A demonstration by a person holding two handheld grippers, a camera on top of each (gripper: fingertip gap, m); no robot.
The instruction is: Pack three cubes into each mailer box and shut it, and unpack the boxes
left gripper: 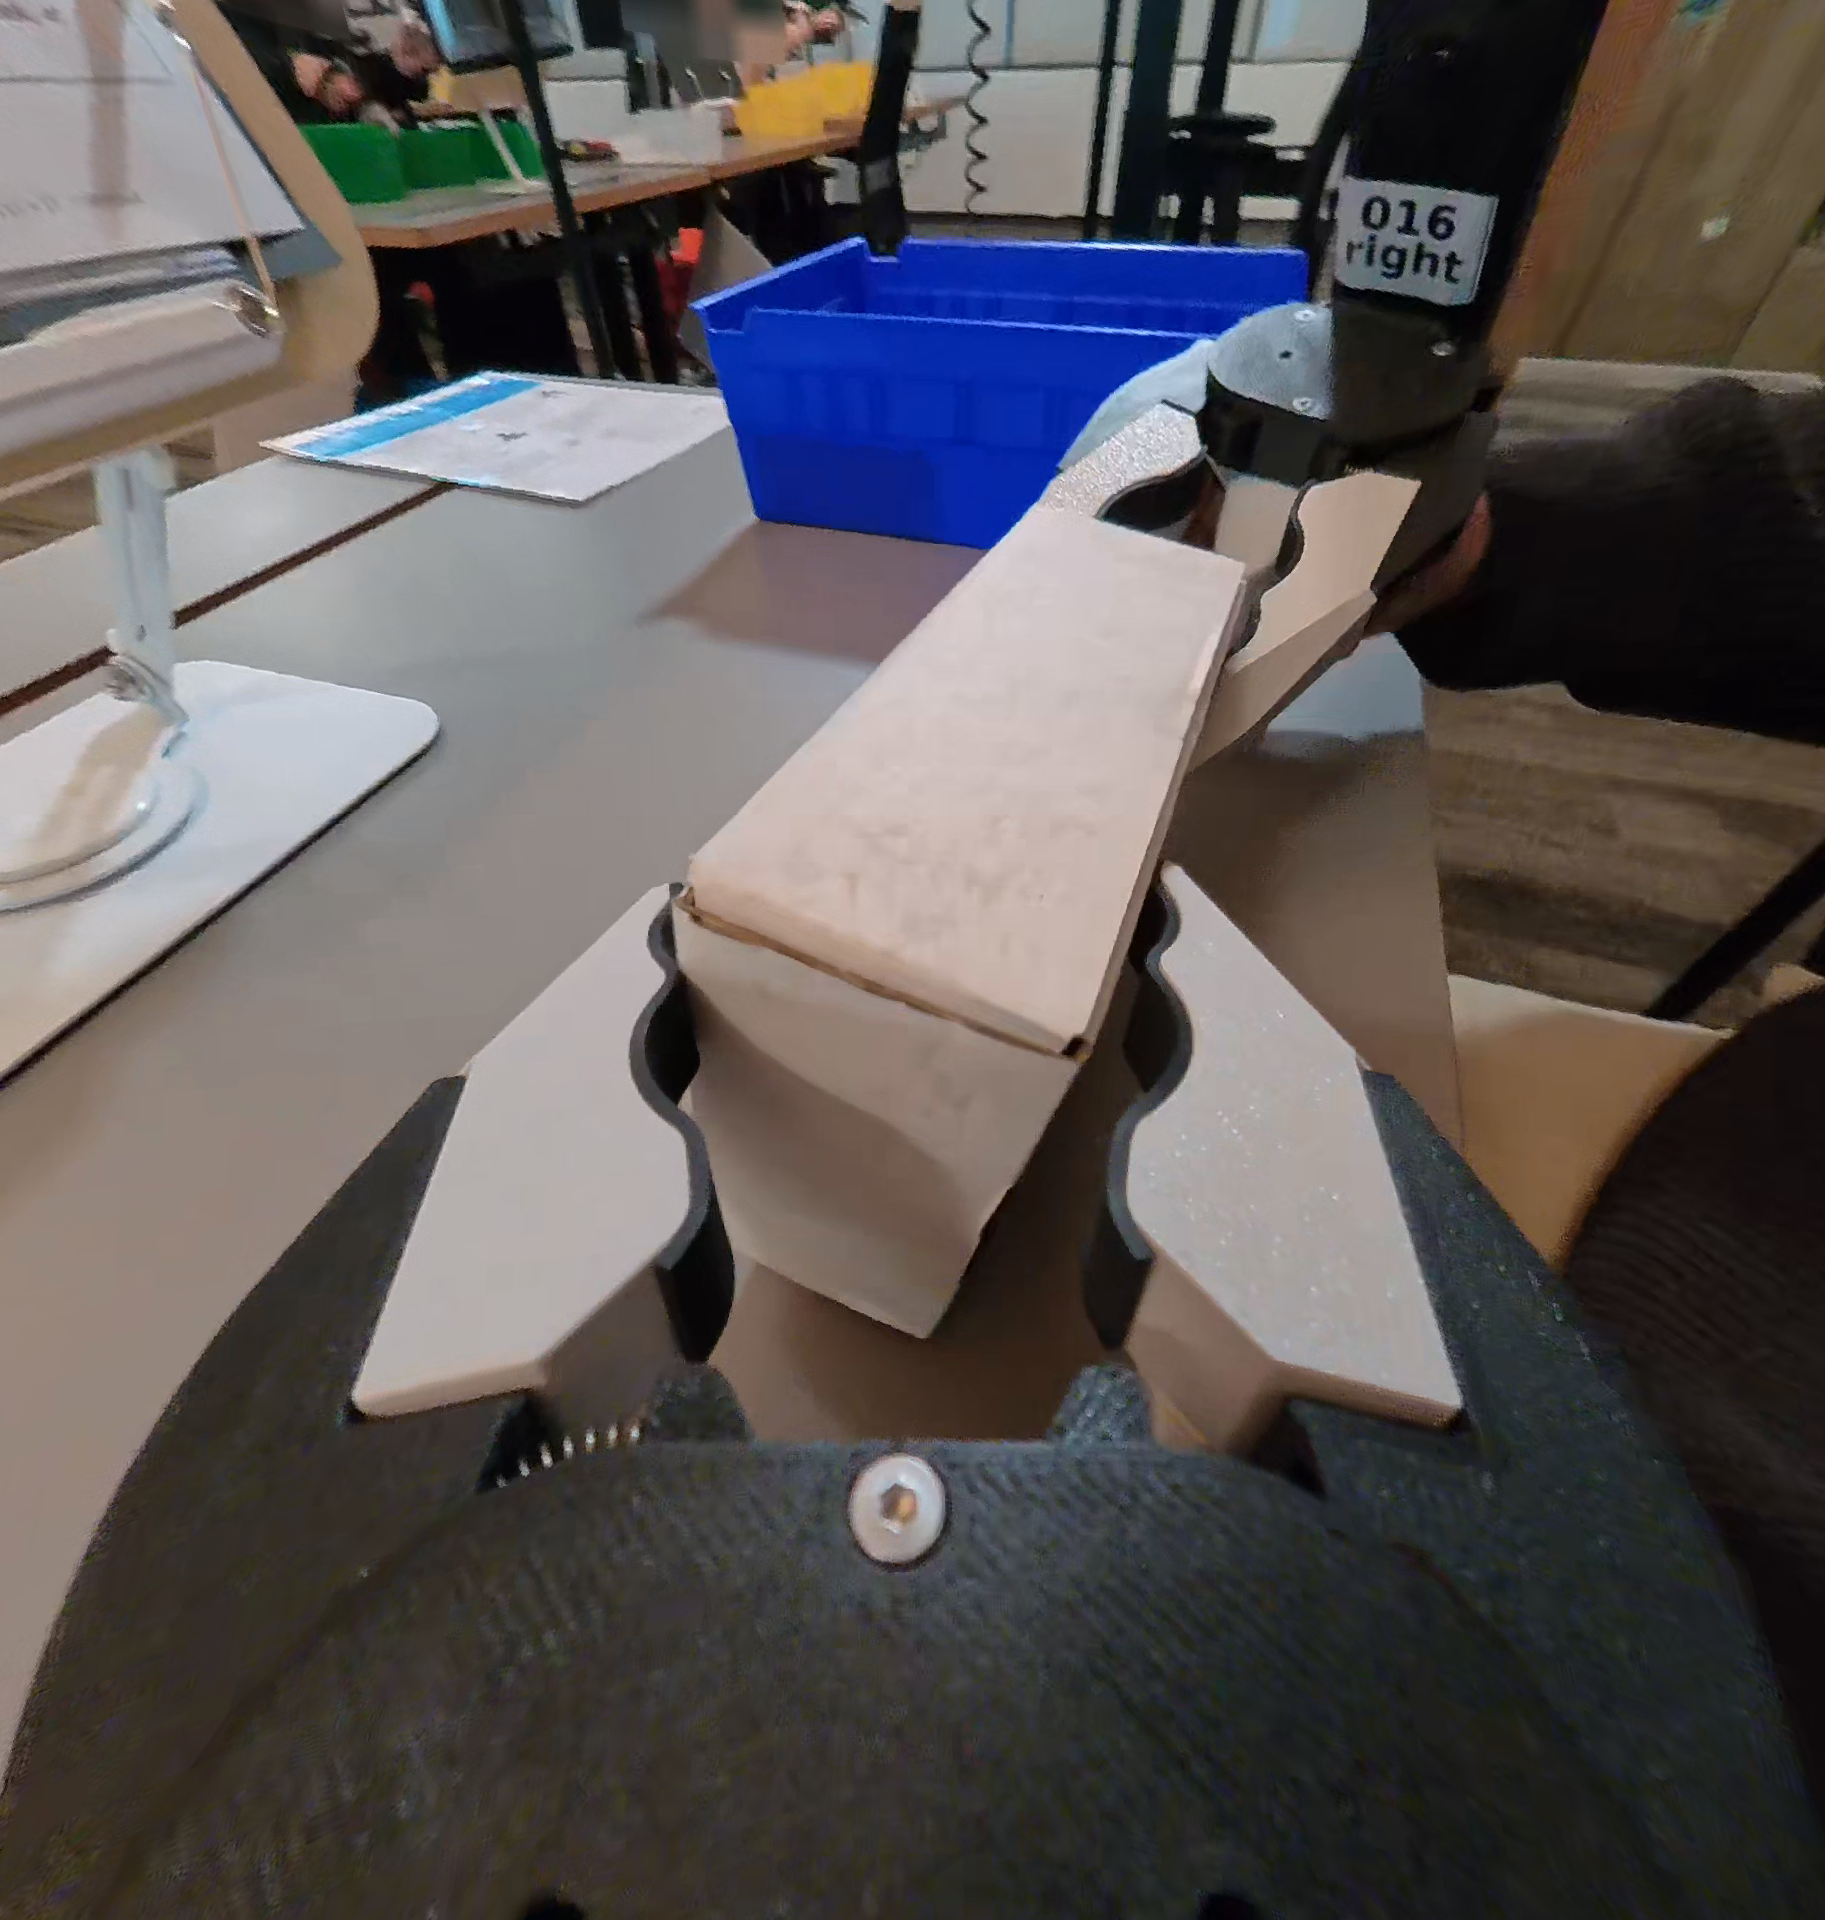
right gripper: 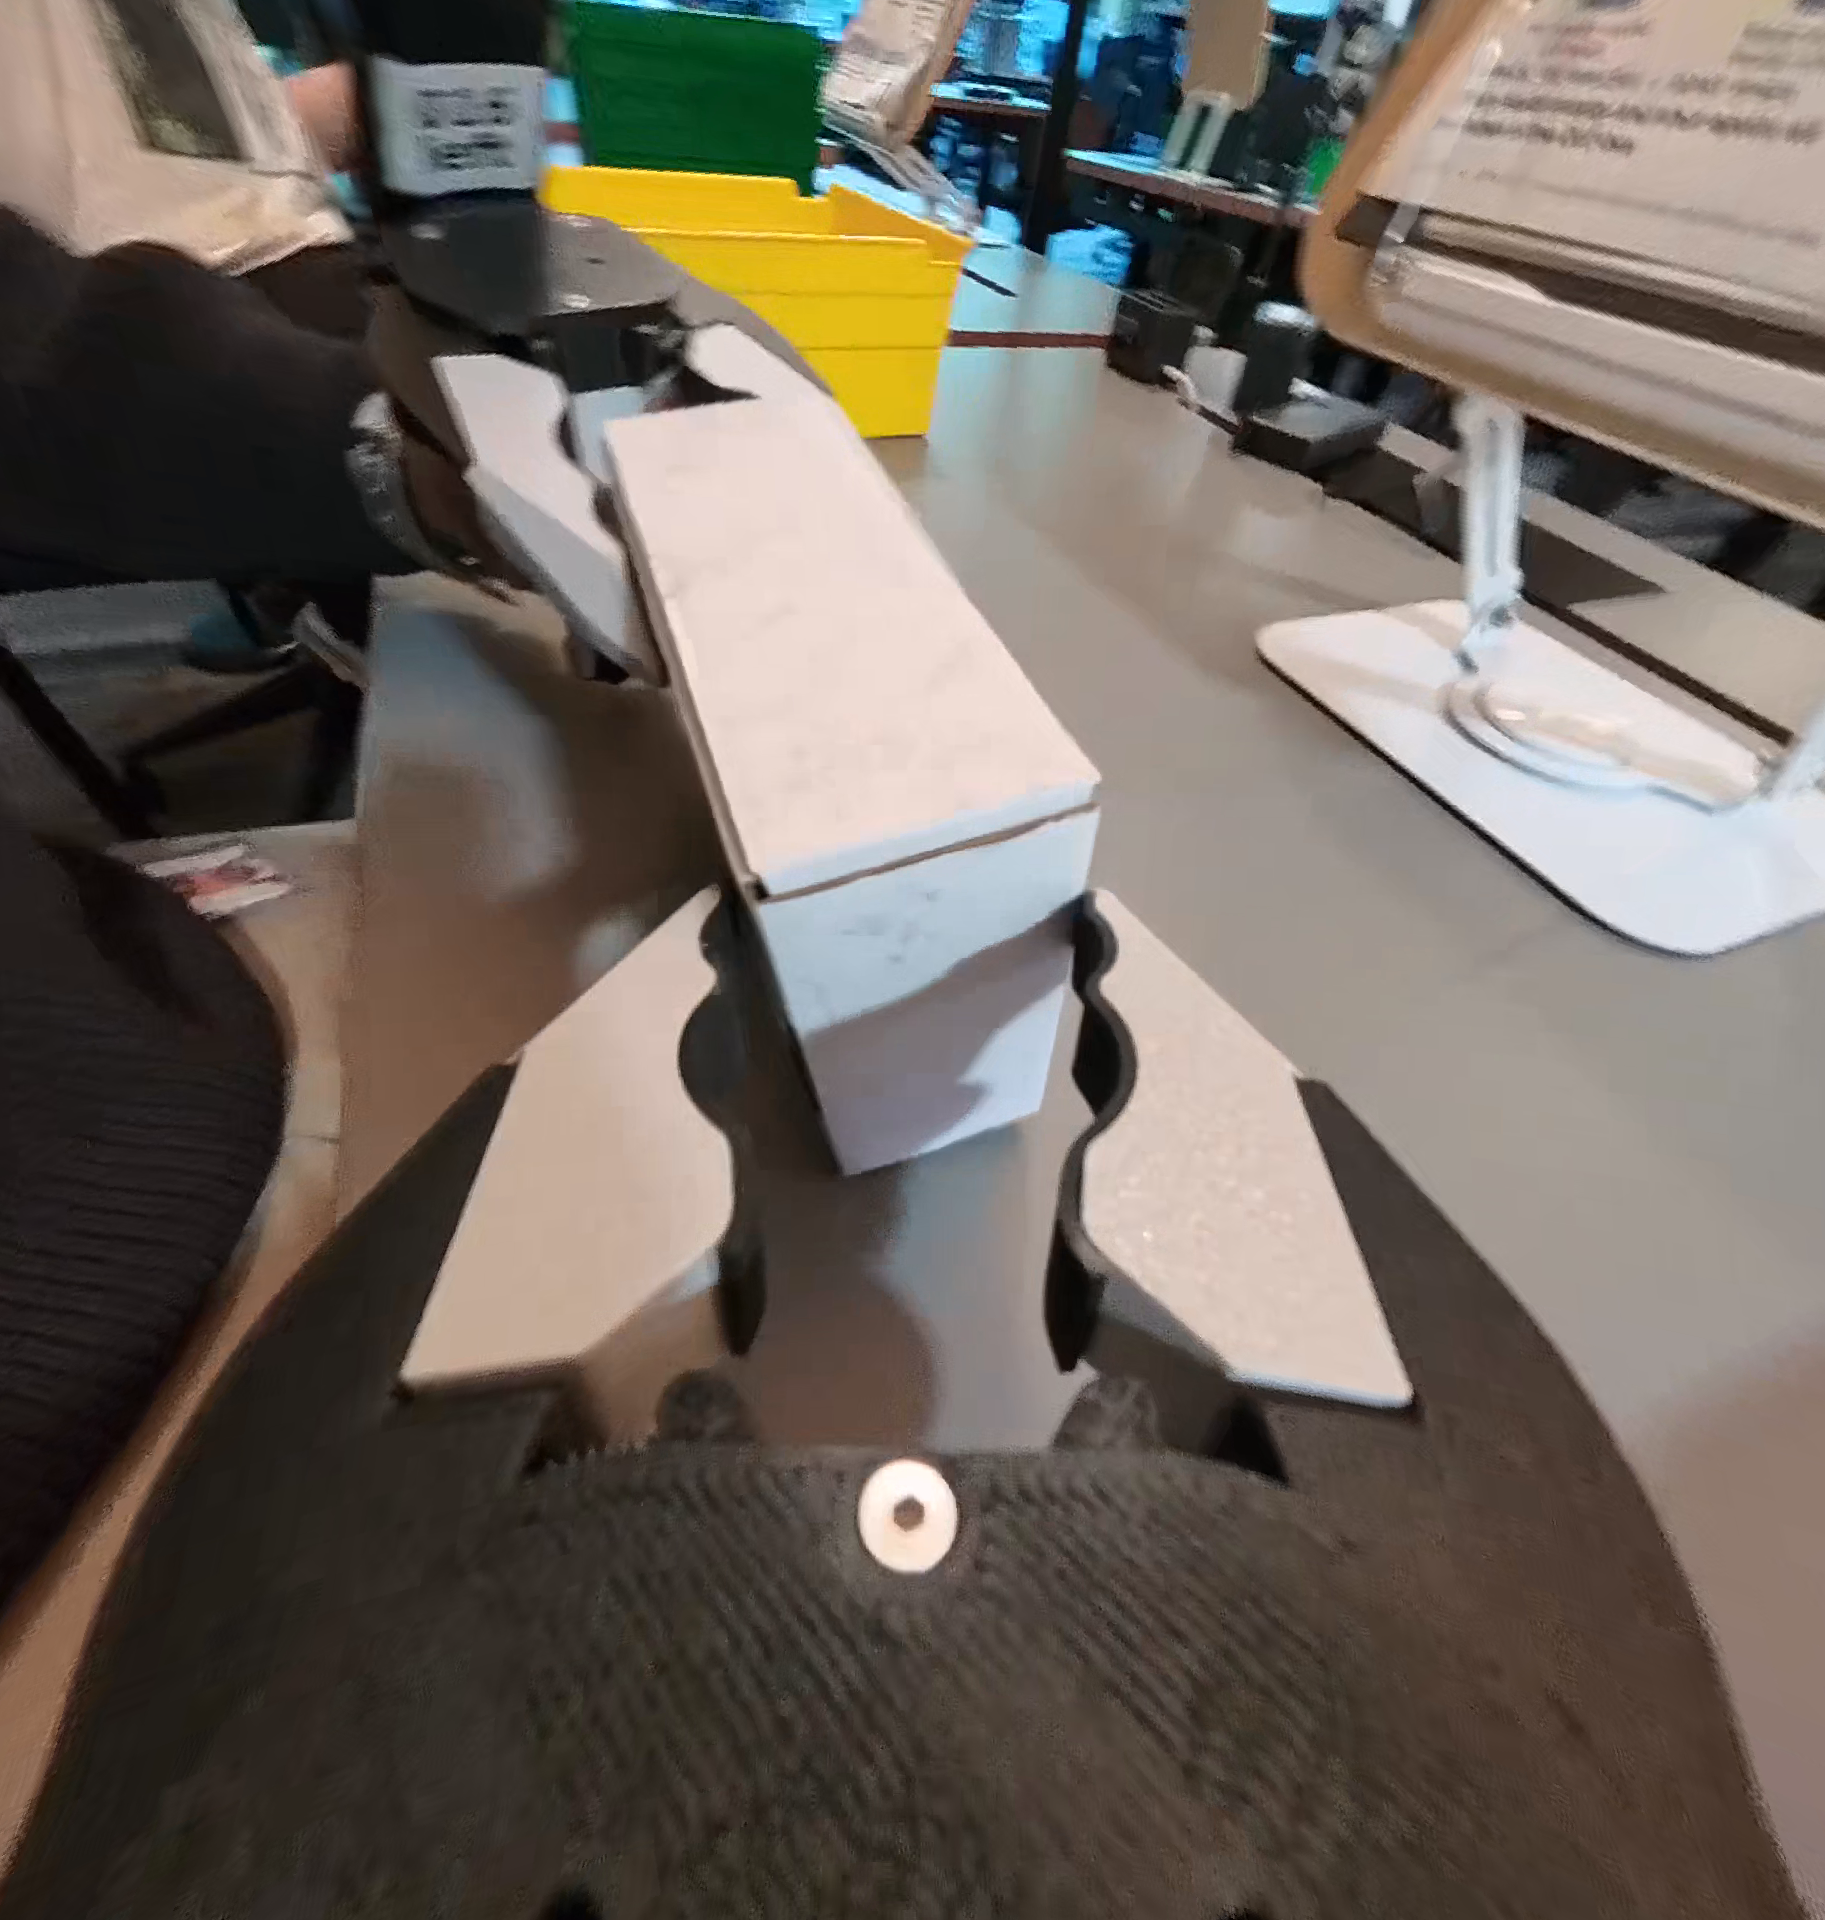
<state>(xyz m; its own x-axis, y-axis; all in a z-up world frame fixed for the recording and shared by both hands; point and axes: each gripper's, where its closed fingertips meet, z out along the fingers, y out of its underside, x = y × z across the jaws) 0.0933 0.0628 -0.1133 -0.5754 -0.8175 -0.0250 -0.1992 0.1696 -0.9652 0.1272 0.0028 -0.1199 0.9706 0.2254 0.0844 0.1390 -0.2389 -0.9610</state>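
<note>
Mailer box [left gripper: 949, 831], lid down, raised off the surface [left gripper: 472, 727]: your left claw [left gripper: 908, 987] pinches its near end, your right claw [right gripper: 903, 997] pinches the opposite end. Blue bin [left gripper: 949, 416] beyond the box.

Black textured left claw [left gripper: 913, 1081], grey scalloped fingers [left gripper: 544, 1174], silver hex screw [left gripper: 895, 1507] (centre); dark ribbed sleeve [right gripper: 87, 1122].

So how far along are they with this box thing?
The long mailer box has its lid down, so it looks shut. The left gripper and right gripper each clasp one end. Its contents can't be seen. The blue bin and yellow bin stand behind; how many boxes remain isn't visible.
</note>
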